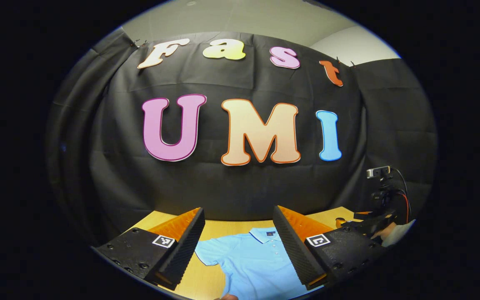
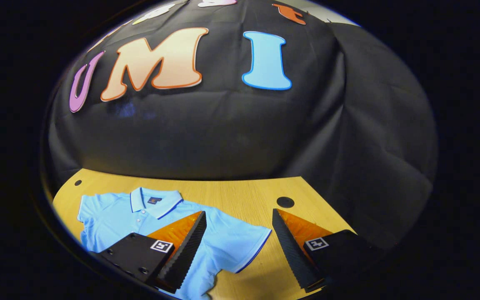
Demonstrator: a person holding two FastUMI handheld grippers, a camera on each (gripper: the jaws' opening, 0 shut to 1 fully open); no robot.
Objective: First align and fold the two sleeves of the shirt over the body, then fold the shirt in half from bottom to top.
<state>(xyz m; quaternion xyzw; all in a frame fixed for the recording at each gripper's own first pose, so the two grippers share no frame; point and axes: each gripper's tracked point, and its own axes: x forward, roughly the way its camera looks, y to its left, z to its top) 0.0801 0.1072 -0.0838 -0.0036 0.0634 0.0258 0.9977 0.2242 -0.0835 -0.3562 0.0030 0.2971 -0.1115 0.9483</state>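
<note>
Your light blue short-sleeved polo shirt lies flat, collar toward the booth wall, on the pale wooden surface, both sleeves spread, so the sleeve fold looks not yet begun. Your left tool hangs above the shirt's chest, fingers wide apart, holding nothing. Your right tool hangs over a spread sleeve, equally wide apart and empty. Next, lower onto the sleeve hems.

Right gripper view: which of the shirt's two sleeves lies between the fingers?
The sleeve nearer the table's round hole; the other sleeve lies far off, at the table's opposite edge.
</note>
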